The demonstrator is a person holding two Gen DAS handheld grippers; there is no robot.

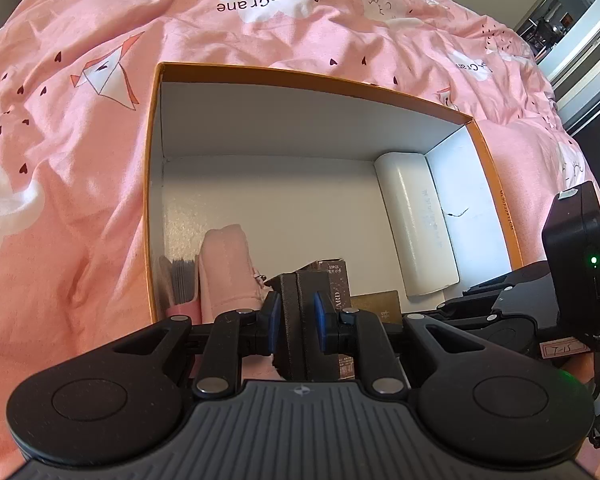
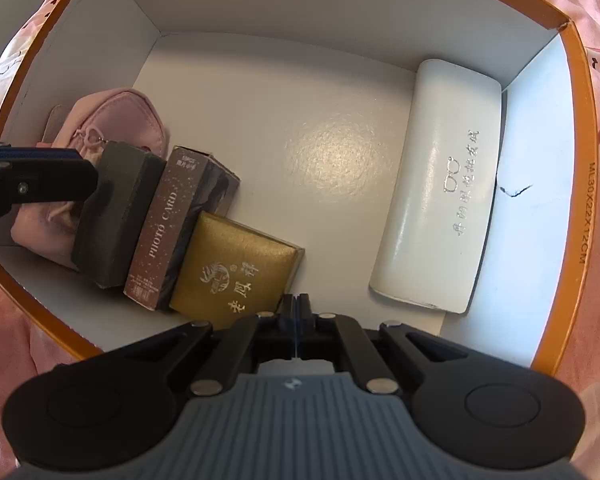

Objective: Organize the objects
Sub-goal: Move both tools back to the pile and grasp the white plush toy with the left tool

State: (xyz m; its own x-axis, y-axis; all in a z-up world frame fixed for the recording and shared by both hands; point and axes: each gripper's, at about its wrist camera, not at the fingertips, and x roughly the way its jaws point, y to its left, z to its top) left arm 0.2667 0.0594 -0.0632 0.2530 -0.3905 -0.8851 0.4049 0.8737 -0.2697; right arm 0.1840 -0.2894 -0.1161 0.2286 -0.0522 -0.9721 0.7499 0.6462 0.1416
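An orange-rimmed cardboard box point(image 1: 156, 184) with a white inside lies on a pink bedspread. My left gripper point(image 1: 296, 320) is shut on a dark grey box point(image 1: 300, 300), which stands upright between the blue pads. In the right wrist view that dark grey box point(image 2: 116, 216) stands between a pink pouch point(image 2: 116, 120) and a brown photo card box point(image 2: 164, 224). A gold box point(image 2: 236, 268) leans against the card box. My right gripper point(image 2: 297, 308) is shut with nothing in it, just right of the gold box's near corner. A white glasses case point(image 2: 436, 184) lies along the right wall.
The box floor point(image 2: 300, 120) between the gold box and the glasses case is bare. The pink bedspread point(image 1: 60, 160) with white clouds surrounds the box. A doorway and dark furniture point(image 1: 572, 20) show at the far right.
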